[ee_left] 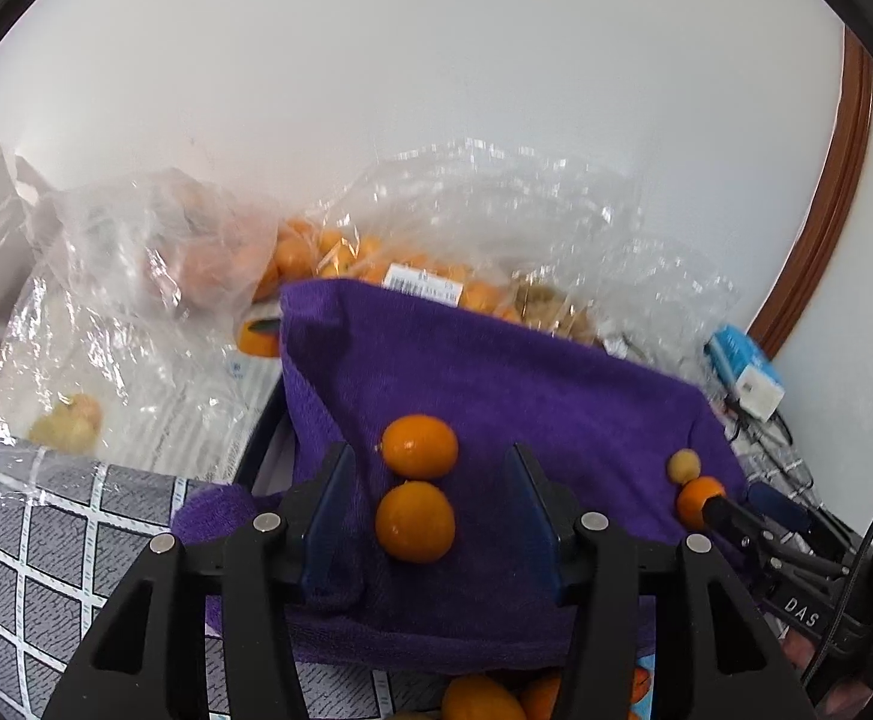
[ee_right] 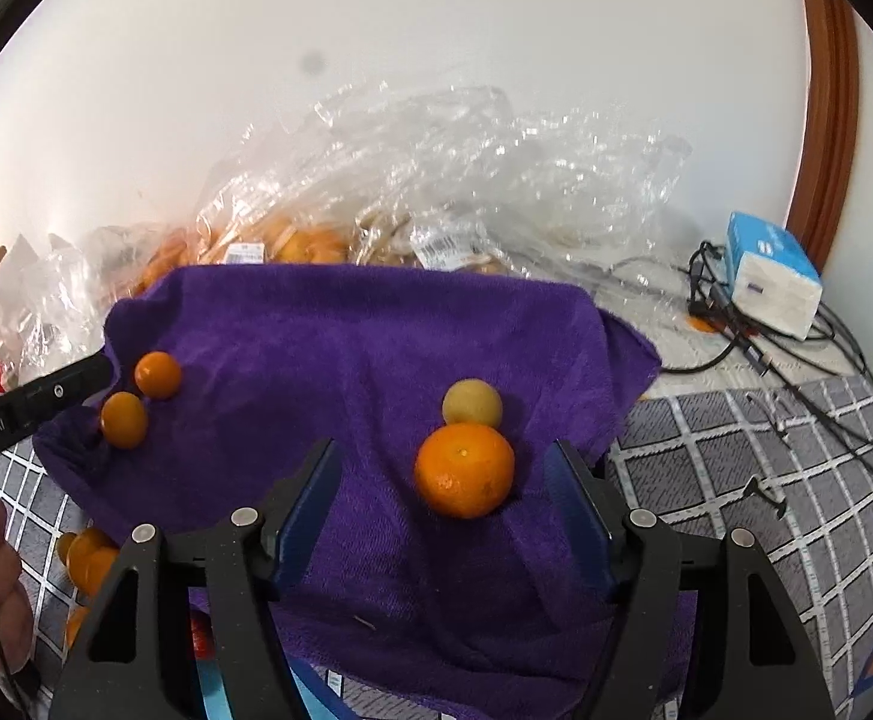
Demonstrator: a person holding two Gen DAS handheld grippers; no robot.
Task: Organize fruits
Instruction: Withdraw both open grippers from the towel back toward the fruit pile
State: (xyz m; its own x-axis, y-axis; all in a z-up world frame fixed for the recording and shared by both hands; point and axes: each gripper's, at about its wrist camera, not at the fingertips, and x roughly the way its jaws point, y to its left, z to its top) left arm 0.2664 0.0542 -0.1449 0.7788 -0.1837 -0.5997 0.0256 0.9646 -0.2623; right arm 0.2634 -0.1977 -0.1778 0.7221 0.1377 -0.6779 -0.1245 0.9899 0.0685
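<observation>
A purple towel (ee_left: 496, 384) (ee_right: 346, 336) lies on the table. In the left wrist view two small orange fruits (ee_left: 419, 445) (ee_left: 414, 521) sit on it between the fingers of my open left gripper (ee_left: 430, 480), untouched. In the right wrist view a mandarin (ee_right: 465, 470) and a small yellow fruit (ee_right: 472, 402) lie between the fingers of my open right gripper (ee_right: 443, 474). The two small orange fruits also show at the towel's left (ee_right: 158, 375) (ee_right: 124, 420). The right gripper also appears in the left wrist view (ee_left: 730, 507), beside the mandarin (ee_left: 695, 498) and yellow fruit (ee_left: 683, 466).
Clear plastic bags of oranges (ee_left: 340, 252) (ee_right: 292, 240) and of pale fruits (ee_left: 70, 420) lie behind the towel against the white wall. A tissue pack (ee_right: 772, 282) and black cables (ee_right: 796, 372) are at the right. More oranges (ee_right: 85, 558) (ee_left: 484, 699) lie on the checked cloth (ee_left: 28, 540).
</observation>
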